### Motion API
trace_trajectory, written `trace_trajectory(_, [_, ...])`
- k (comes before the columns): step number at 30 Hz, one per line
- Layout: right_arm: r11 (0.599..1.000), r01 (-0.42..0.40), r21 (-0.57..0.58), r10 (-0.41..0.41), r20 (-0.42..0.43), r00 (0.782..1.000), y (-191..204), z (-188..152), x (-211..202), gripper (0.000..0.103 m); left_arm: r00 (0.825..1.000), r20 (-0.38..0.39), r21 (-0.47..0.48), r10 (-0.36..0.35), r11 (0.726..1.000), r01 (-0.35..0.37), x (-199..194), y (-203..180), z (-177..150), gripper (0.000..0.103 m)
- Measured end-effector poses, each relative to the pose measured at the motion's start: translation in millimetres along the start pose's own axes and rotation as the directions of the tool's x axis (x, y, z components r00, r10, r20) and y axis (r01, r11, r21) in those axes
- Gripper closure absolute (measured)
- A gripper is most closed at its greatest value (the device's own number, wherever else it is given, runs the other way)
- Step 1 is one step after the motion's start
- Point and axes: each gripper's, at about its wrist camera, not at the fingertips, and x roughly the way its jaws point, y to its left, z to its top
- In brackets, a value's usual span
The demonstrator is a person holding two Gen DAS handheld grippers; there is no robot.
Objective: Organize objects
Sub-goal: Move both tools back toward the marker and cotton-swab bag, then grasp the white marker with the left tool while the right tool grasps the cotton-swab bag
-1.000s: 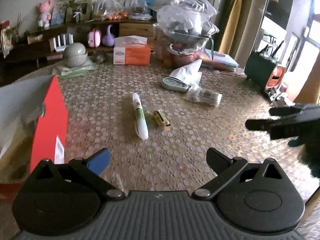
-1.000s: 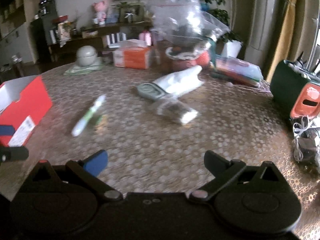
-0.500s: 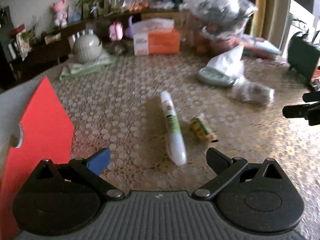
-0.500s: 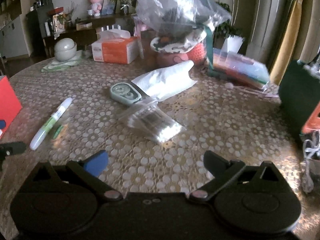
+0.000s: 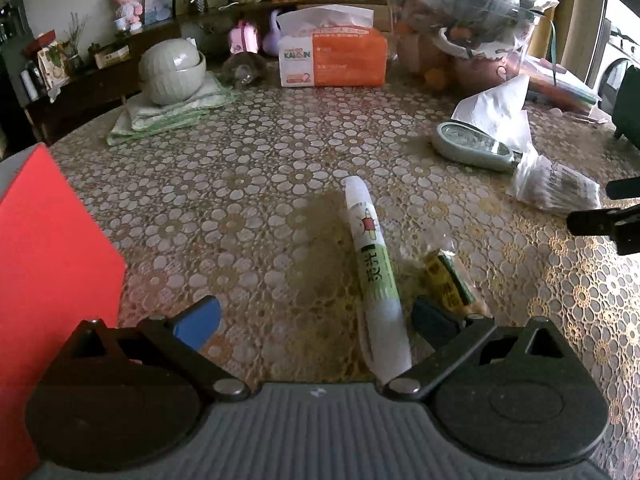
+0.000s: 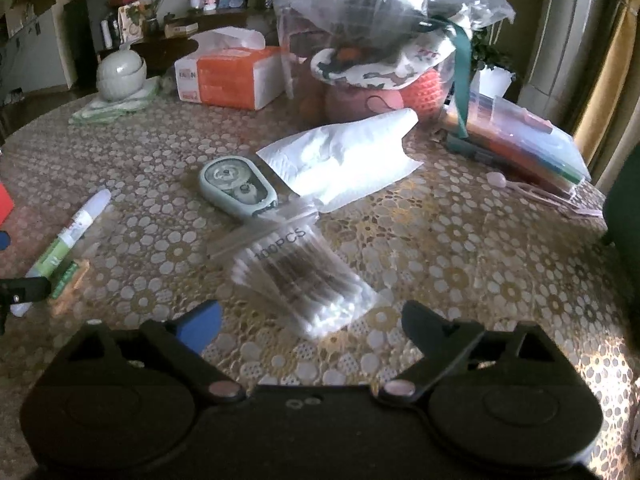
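Observation:
A white and green glue pen (image 5: 374,268) lies on the lace tablecloth, its near end between my open left gripper's (image 5: 312,324) fingers, close to the right one. A small yellow-green packet (image 5: 448,280) lies just right of it. My right gripper (image 6: 308,322) is open, with a clear bag of cotton swabs (image 6: 300,276) lying just beyond its fingers. A pale green correction tape (image 6: 238,188) and a white tissue (image 6: 344,160) lie past the bag. The pen also shows in the right wrist view (image 6: 68,236). The red box (image 5: 48,272) stands at the left.
An orange tissue box (image 5: 334,60), a round ceramic jar (image 5: 172,70) on folded cloth, and a large plastic bag of items (image 6: 380,28) stand at the back. Coloured folders (image 6: 520,136) lie at the right. A dark green object (image 6: 624,208) sits at the right edge.
Both grippers have moved forward and lower. The left now has the glue pen's end between its fingers; the right has closed in on the cotton swab bag.

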Motion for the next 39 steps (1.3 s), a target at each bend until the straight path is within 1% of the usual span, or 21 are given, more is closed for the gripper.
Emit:
trace_trajectory(4, [1.000,0.011,-0.018,-0.011,0.001,1.000,1.0,3.1,9.5,0.010,1.000,-0.006,-0.032,-0.020,0.999,0.019,7.1,2.2,3.3,0.001])
trace_trajectory(7, [1.000,0.014,-0.010,-0.014,-0.004,1.000,0.3,5.6,17.4,0.012,1.000,0.005,-0.025,-0.022,0.999,0.022,8.8,1.2,4.5,0.002])
trace_trajectory(10, [1.000,0.004,0.007,-0.004,0.005,1.000,-0.6,7.0,21.2,0.014,0.999,0.018,-0.012,-0.035,0.999,0.035,6.7,-1.4,4.5,0.012])
trace_trajectory(12, [1.000,-0.003,0.011,0.003,0.010,1.000,0.4,7.1,21.3,0.017,0.998,0.029,0.004,-0.049,0.999,0.049,4.3,-3.6,5.4,0.028])
trace_trajectory(13, [1.000,-0.005,0.010,0.004,0.013,1.000,1.2,7.0,21.0,0.019,0.998,0.032,0.012,-0.054,0.998,0.053,3.2,-5.1,5.5,0.031])
trace_trajectory(14, [1.000,-0.009,0.008,0.009,0.015,1.000,2.4,6.8,20.1,0.024,0.998,0.033,0.016,-0.061,0.998,0.061,2.5,-6.2,5.9,0.039])
trace_trajectory(15, [1.000,-0.014,0.006,0.014,0.016,1.000,3.7,6.9,19.1,0.031,0.998,0.036,0.017,-0.060,0.998,0.060,1.7,-7.3,6.2,0.047])
trace_trajectory(16, [1.000,-0.023,0.005,0.023,0.015,1.000,5.3,6.9,17.9,0.034,0.997,0.038,0.019,-0.061,0.998,0.060,1.0,-8.7,6.4,0.053])
trace_trajectory(17, [1.000,-0.021,0.004,0.021,0.014,1.000,7.1,7.0,16.8,0.040,0.997,0.039,0.024,-0.065,0.998,0.064,0.5,-9.9,6.9,0.064])
trace_trajectory(18, [1.000,-0.019,0.000,0.019,0.014,1.000,9.4,7.2,15.3,0.048,0.997,0.037,0.029,-0.075,0.997,0.074,0.1,-10.8,7.8,0.071])
trace_trajectory(21, [1.000,-0.017,0.010,0.017,0.012,1.000,13.4,6.8,9.3,0.061,0.996,0.026,0.030,-0.087,0.996,0.086,-1.1,-11.5,8.5,0.083])
trace_trajectory(23, [0.999,-0.019,0.027,0.018,0.010,1.000,15.4,5.6,4.3,0.067,0.996,0.018,0.024,-0.089,0.996,0.089,-2.1,-10.6,8.2,0.083])
trace_trajectory(24, [0.999,-0.020,0.037,0.019,0.009,1.000,16.7,5.0,1.0,0.068,0.996,0.015,0.016,-0.091,0.996,0.091,-3.0,-9.2,7.8,0.083])
trace_trajectory(29, [0.995,-0.030,0.094,0.029,0.011,1.000,28.0,-4.7,-23.4,0.069,0.993,0.011,-0.040,-0.121,0.992,0.121,-12.2,-0.9,2.8,0.083])
trace_trajectory(33, [0.993,-0.048,0.108,0.048,0.002,0.999,47.3,-18.1,-46.3,0.069,0.989,0.017,-0.077,-0.147,0.986,0.148,-26.9,4.2,-5.5,0.083])
trace_trajectory(37, [0.989,-0.062,0.133,0.064,-0.010,0.998,67.5,-31.7,-67.8,0.069,0.984,0.014,-0.133,-0.176,0.975,0.176,-41.9,11.1,-19.7,0.083])
trace_trajectory(39, [0.985,-0.077,0.153,0.080,-0.011,0.997,75.5,-38.0,-77.5,0.069,0.984,0.017,-0.138,-0.179,0.974,0.180,-50.4,13.4,-27.6,0.083])
